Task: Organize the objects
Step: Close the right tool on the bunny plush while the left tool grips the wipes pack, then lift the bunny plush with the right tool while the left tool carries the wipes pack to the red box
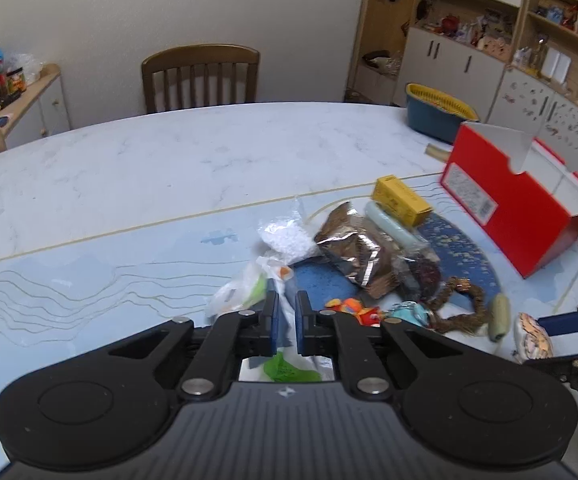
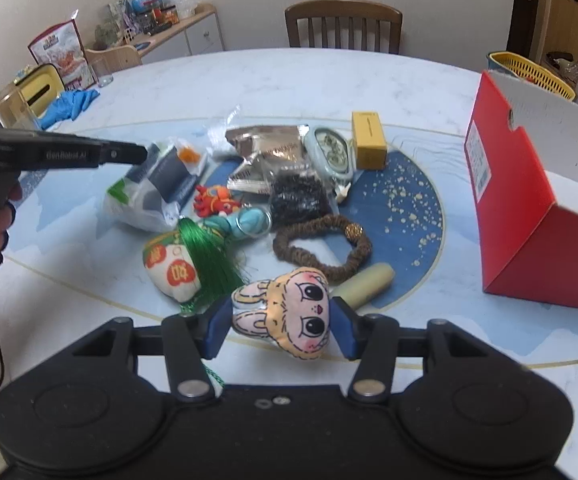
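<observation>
Left gripper [image 1: 286, 322]: jaws closed almost fully, pinched on clear plastic packet [image 2: 151, 188] with green and grey print; packet partly off the table.
Right gripper [image 2: 279, 330]: jaws about half open, blue pads pressed on both sides of rabbit plush [image 2: 285, 316]; plush clamped and raised off the surface.
Red box [image 2: 529, 216]: open-topped, at right side of table [image 2: 329, 80], well apart from both held items; likely destination.
Remaining pile: foil pouch [image 2: 269, 152], yellow carton [image 2: 369, 140], brown bead loop [image 2: 323, 250], green tassel charm [image 2: 193, 264], orange toy [image 2: 215, 202], pale cylinder [image 2: 365, 282], all between grippers and box.
Handling, packet: thin and slack; best lifted clear before crossing the pile, to avoid dragging orange toy along.
Handling, plush: soft, compressible; firm steady clamp advised, no extra squeeze.
Route: over bead loop and pale cylinder, high enough to clear the box wall.
Release: above the box opening, one hand at a time, to avoid gripper collision.
Risk: packet slipping from narrow pinch; plush snagging on the box's raised flap.
</observation>
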